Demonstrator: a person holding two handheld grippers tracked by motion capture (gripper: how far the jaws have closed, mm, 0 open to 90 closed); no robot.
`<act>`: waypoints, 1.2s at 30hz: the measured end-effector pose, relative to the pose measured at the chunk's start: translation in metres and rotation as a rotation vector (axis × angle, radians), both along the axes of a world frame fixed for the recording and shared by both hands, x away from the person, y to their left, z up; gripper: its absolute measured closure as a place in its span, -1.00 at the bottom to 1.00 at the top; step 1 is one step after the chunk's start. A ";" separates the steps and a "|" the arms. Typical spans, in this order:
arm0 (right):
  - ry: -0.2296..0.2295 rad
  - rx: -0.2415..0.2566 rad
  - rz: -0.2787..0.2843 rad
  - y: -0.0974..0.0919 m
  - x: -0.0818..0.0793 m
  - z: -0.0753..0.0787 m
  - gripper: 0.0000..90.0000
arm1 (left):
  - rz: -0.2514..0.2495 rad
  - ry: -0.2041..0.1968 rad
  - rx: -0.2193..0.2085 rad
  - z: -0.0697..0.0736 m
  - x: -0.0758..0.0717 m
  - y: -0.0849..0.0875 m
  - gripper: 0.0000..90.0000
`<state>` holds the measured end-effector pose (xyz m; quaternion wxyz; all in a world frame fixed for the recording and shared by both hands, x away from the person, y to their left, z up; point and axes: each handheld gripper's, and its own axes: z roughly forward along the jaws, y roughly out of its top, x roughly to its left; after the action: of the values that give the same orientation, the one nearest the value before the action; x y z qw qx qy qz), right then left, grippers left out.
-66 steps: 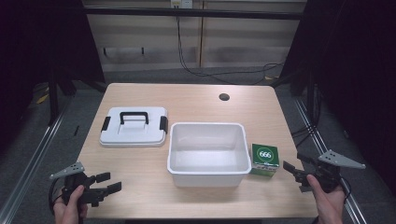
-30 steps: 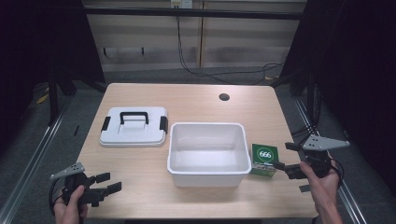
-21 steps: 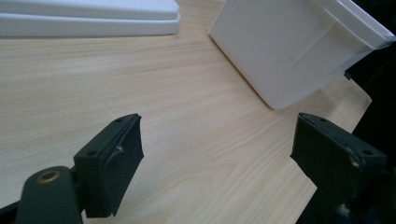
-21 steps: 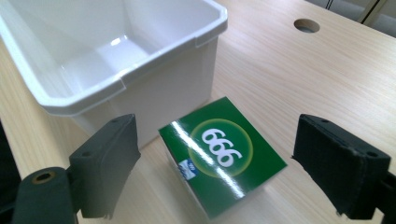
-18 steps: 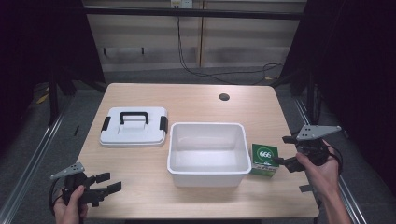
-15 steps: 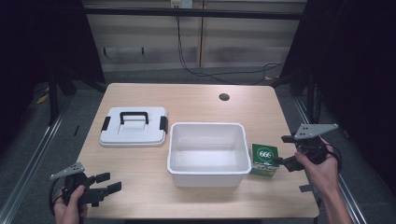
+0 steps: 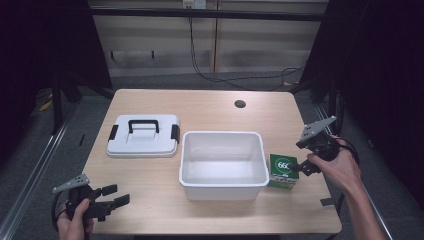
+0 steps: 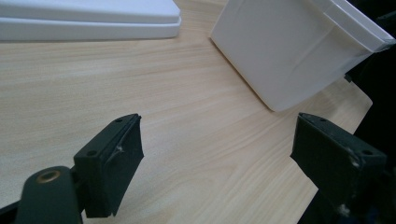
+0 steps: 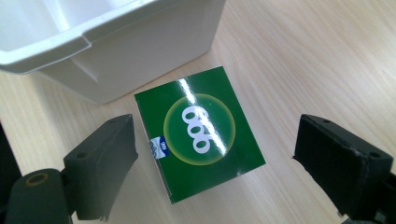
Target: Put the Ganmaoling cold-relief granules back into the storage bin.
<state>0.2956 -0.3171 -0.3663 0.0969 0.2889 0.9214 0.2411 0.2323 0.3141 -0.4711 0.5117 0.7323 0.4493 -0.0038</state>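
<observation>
Right gripper wide open over green box – no contact; left gripper open, empty, near-left of white bin

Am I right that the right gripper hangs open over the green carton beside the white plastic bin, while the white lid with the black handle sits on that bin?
Not quite. In the high view the white lid with the black handle lies on the wooden table, left of the white plastic bin, which stands uncovered. The right gripper does hang open over the green carton.

The green box bears white digits "666" in a yellow-ringed circle; its small blue label is unreadable.
</observation>
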 end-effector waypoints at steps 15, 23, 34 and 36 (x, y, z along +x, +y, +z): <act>0.096 -0.215 0.183 0.032 0.023 -0.018 -0.81 | 0.005 -0.012 -0.004 0.001 -0.001 0.002 -0.64; 0.149 -0.261 0.241 0.036 0.027 -0.027 -0.82 | 0.004 -0.010 0.000 0.001 -0.001 0.001 -0.64; 0.183 -0.320 0.264 0.044 0.032 -0.041 -0.82 | 0.003 -0.012 -0.003 0.001 -0.001 0.001 -0.64; 0.185 -0.332 0.278 0.044 0.034 -0.044 -0.82 | 0.001 -0.013 -0.002 0.001 -0.001 0.001 -0.64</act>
<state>0.3291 -0.2731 -0.4102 0.0241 0.1602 0.9843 0.0699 0.2313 0.3152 -0.4700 0.5154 0.7316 0.4462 0.0007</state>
